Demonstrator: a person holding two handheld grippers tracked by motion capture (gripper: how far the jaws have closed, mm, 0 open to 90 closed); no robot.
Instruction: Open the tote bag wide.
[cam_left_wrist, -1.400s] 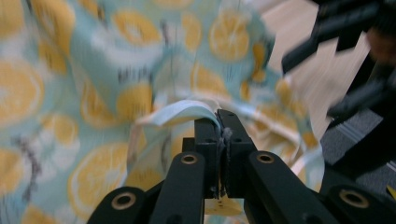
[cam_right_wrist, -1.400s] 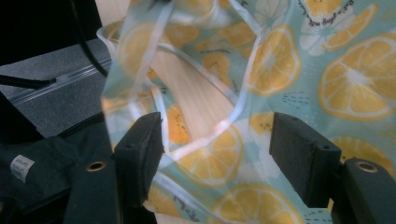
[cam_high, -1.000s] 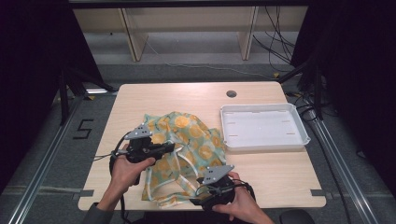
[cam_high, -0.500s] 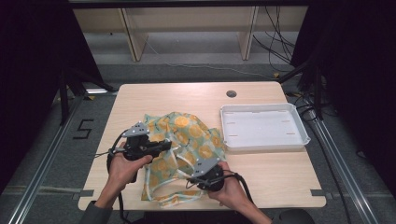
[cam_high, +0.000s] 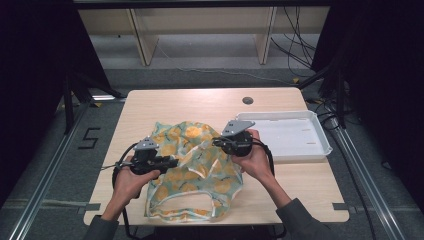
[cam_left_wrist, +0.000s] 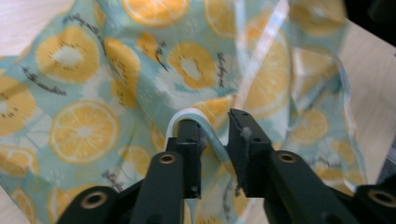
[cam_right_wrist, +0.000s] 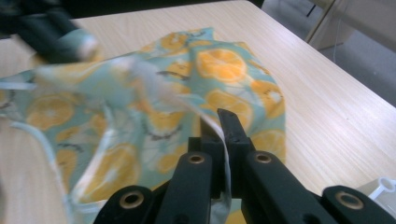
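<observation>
A teal cloth bag (cam_high: 195, 175) printed with orange slices lies on the wooden table (cam_high: 200, 102). My left gripper (cam_high: 172, 162) rests over its left part. In the left gripper view its jaws (cam_left_wrist: 215, 128) have just been opening: a gap shows, and a white strap (cam_left_wrist: 189, 114) loops over one finger and runs between them, with the fabric (cam_left_wrist: 84, 126) behind. My right gripper (cam_high: 216, 142) is raised over the bag's right side. It is shut (cam_right_wrist: 218, 126) on a white strap (cam_right_wrist: 224, 154) and lifts the cloth (cam_right_wrist: 224, 65) there.
A white tray (cam_high: 280, 116) sits at the table's right, just behind the right hand. A round cable hole (cam_high: 247, 100) is at the far edge. Bare wood lies beyond and left of the bag. The left gripper (cam_right_wrist: 51, 37) shows blurred in the right gripper view.
The right hand went from the table's near edge up and away toward the tray, dragging the strap and lifting the bag's right side. The left hand sank slightly.
</observation>
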